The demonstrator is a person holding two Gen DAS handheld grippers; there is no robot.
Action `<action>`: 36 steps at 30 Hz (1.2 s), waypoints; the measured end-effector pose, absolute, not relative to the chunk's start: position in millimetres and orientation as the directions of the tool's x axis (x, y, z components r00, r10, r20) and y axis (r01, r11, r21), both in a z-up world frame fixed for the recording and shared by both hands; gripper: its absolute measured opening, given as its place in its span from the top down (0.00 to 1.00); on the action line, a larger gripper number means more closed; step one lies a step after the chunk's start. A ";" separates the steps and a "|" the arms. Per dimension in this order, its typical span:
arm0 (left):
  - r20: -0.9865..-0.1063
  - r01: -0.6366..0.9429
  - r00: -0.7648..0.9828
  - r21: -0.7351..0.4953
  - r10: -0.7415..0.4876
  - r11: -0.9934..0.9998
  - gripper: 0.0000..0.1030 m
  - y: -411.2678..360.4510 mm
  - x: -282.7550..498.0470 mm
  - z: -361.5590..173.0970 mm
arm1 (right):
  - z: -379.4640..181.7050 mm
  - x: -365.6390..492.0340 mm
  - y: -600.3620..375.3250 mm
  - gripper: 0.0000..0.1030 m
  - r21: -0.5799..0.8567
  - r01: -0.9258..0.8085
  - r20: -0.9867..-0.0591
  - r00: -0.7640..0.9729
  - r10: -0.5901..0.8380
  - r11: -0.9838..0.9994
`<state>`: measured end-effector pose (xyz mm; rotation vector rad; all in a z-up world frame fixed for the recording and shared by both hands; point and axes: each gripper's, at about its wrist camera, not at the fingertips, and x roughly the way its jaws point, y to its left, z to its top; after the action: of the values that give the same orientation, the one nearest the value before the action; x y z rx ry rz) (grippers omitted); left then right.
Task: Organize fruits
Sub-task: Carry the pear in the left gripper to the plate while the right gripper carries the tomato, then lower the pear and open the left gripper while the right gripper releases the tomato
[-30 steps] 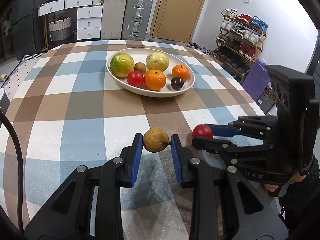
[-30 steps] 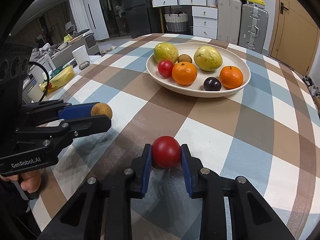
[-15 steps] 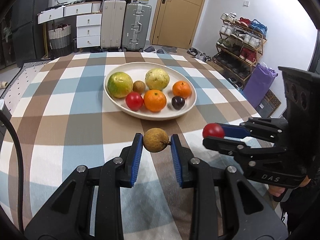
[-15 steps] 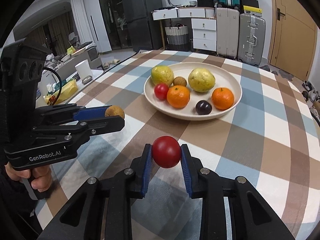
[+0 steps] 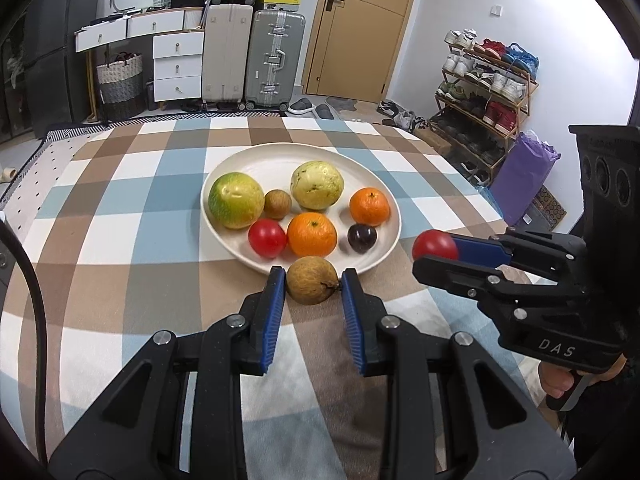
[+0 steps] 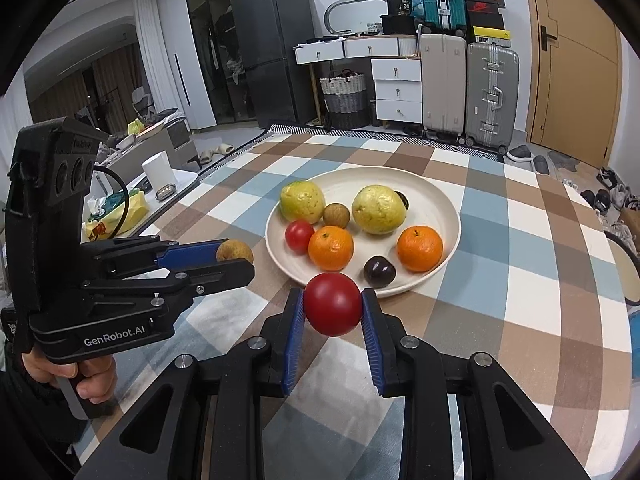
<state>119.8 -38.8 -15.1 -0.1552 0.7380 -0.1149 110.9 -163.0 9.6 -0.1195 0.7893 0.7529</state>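
My left gripper [image 5: 313,280] is shut on a small brown round fruit [image 5: 312,280], held above the checked tablecloth just short of the near rim of the white plate [image 5: 384,200]. My right gripper [image 6: 332,304] is shut on a red tomato [image 6: 332,304], also lifted near the plate's [image 6: 440,200] front rim. Each gripper shows in the other's view: the right one [image 5: 436,250] at the right, the left one [image 6: 236,258] at the left. On the plate lie two green-yellow fruits, two oranges [image 5: 312,234], a tomato [image 5: 267,238], a dark plum [image 5: 362,238] and a small brown fruit [image 5: 276,204].
The round table [image 5: 120,240] carries a blue, brown and white checked cloth. A person's hand [image 6: 88,376] grips the left tool. Beyond the table stand suitcases [image 5: 274,58], white drawers [image 5: 176,64], a basket, a door and a shoe rack [image 5: 484,88].
Both grippers have risen and moved toward the plate with their fruits still held. The plate now sits closer to both sets of fingertips.
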 end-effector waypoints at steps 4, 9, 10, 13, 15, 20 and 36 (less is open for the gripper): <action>-0.659 0.052 0.735 -0.178 -0.158 0.983 0.75 -39.8 130.8 -16.3 | 7.0 120.1 -161.1 0.72 0.178 -0.652 -0.679 0.460 0.571 0.737; -0.663 0.044 0.734 -0.167 -0.145 0.985 0.75 -37.6 146.2 -18.6 | 3.3 133.3 -159.3 0.72 0.191 -0.642 -0.672 0.466 0.576 0.743; -0.663 0.043 0.735 -0.165 -0.144 0.985 0.75 -36.5 148.4 -19.1 | 2.3 136.1 -158.7 0.72 0.195 -0.640 -0.673 0.464 0.576 0.743; -0.669 0.038 0.731 -0.162 -0.138 0.986 0.75 -34.0 156.1 -21.5 | -2.5 144.0 -156.3 0.72 0.202 -0.636 -0.676 0.460 0.576 0.745; -0.669 0.037 0.730 -0.162 -0.137 0.986 0.75 -32.4 160.5 -23.3 | -6.7 148.7 -154.2 0.72 0.206 -0.632 -0.680 0.456 0.574 0.747; -0.665 0.042 0.733 -0.166 -0.143 0.985 0.75 -30.4 165.0 -26.0 | -13.9 155.8 -152.7 0.72 0.222 -0.626 -0.680 0.451 0.579 0.748; -0.672 0.017 0.732 -0.141 -0.108 0.990 0.74 -30.2 169.8 -39.6 | -19.8 154.2 -150.1 0.60 0.206 -0.632 -0.674 0.462 0.576 0.747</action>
<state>169.8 -30.2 -39.6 -0.1287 0.7464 -0.0690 154.2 -150.1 -19.8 -0.0765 0.7983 0.7437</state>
